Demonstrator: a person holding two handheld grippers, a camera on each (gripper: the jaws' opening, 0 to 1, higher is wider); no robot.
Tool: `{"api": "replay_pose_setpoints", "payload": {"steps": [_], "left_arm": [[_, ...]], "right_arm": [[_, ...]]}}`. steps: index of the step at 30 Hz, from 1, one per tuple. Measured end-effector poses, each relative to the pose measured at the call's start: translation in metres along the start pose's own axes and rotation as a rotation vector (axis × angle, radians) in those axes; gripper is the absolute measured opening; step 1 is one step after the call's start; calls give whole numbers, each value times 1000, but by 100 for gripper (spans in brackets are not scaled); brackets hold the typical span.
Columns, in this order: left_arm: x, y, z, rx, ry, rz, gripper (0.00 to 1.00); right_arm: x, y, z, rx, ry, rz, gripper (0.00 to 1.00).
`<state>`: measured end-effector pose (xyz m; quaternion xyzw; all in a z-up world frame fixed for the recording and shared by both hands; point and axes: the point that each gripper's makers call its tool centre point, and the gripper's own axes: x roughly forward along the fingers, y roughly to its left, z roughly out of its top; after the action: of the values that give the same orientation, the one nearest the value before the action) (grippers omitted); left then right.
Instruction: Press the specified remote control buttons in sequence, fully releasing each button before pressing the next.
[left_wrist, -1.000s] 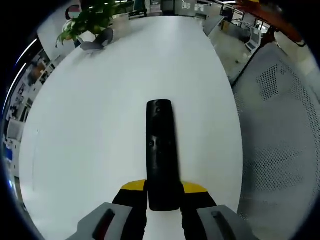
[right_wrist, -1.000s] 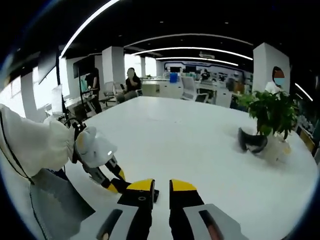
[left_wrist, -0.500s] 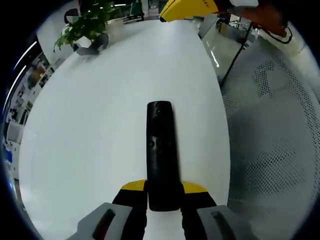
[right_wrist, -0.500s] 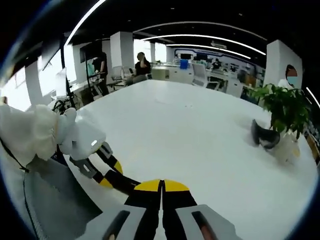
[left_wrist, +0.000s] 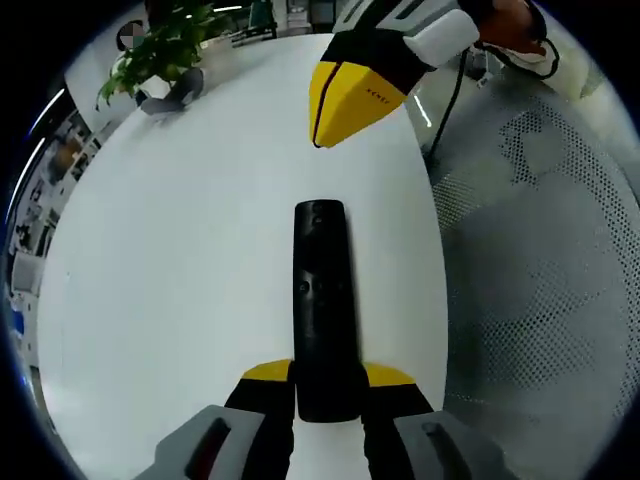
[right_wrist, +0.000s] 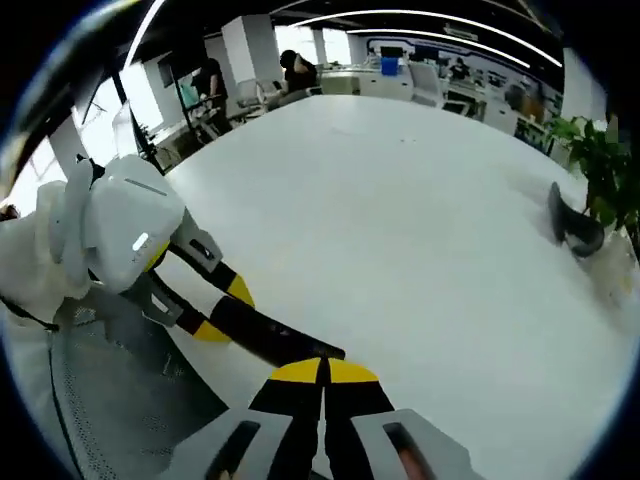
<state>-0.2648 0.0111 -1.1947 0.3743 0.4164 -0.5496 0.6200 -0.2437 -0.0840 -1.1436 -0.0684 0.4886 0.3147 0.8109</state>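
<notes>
A long black remote control (left_wrist: 322, 300) points away from me in the left gripper view, with my left gripper (left_wrist: 327, 388) shut on its near end. It is held over the white table (left_wrist: 180, 230). My right gripper (left_wrist: 345, 98) comes in from the top, its yellow tips together above the remote's far end, apart from it. In the right gripper view my right gripper (right_wrist: 322, 372) is shut with nothing between its tips. The remote (right_wrist: 285, 340) lies just beyond them, held by the left gripper (right_wrist: 222, 310).
A potted green plant (left_wrist: 150, 55) and a dark object beside it stand at the table's far end. A perforated grey chair back (left_wrist: 545, 250) lies right of the table. People sit at desks (right_wrist: 295, 75) far off. A white sleeve (right_wrist: 30, 260) is at left.
My right gripper has shut and moved down toward the remote's far end, now large in the left gripper view. The remote stays fixed in my left gripper.
</notes>
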Motion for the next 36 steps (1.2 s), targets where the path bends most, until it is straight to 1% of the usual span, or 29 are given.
{"api": "replay_pose_setpoints", "payload": {"steps": [1, 4, 9, 12, 14, 18, 23, 26, 29, 34, 36], "left_arm": [[0, -2, 0, 0, -6, -2, 24], [0, -5, 1, -12, -16, 1, 24], [1, -8, 2, -1, -11, -2, 24], [1, -9, 2, -5, -9, 1, 24], [1, -10, 2, -5, -8, 1, 24], [1, -12, 2, -4, -7, 1, 24], [2, -12, 3, -1, -2, -1, 24], [1, -12, 2, -1, -7, -1, 24], [1, -13, 2, -4, -8, -2, 24], [2, -12, 3, -3, -12, -8, 24], [1, -13, 2, -2, -16, -7, 24]], "right_arm": [[1, 0, -1, 5, 10, 3, 0], [8, -1, -10, 25, 72, 12, 0], [20, 0, -21, 75, 136, 41, 0], [21, 1, -20, 73, 135, 37, 0], [22, 0, -23, 82, 162, 32, 0], [23, 2, -24, 90, 173, 45, 0], [28, 3, -30, 67, 207, 38, 0], [29, 4, -28, 71, 200, 42, 0], [32, 2, -30, 66, 214, 27, 0], [30, 1, -29, 91, 210, 44, 0], [30, 1, -29, 124, 207, 52, 0]]}}
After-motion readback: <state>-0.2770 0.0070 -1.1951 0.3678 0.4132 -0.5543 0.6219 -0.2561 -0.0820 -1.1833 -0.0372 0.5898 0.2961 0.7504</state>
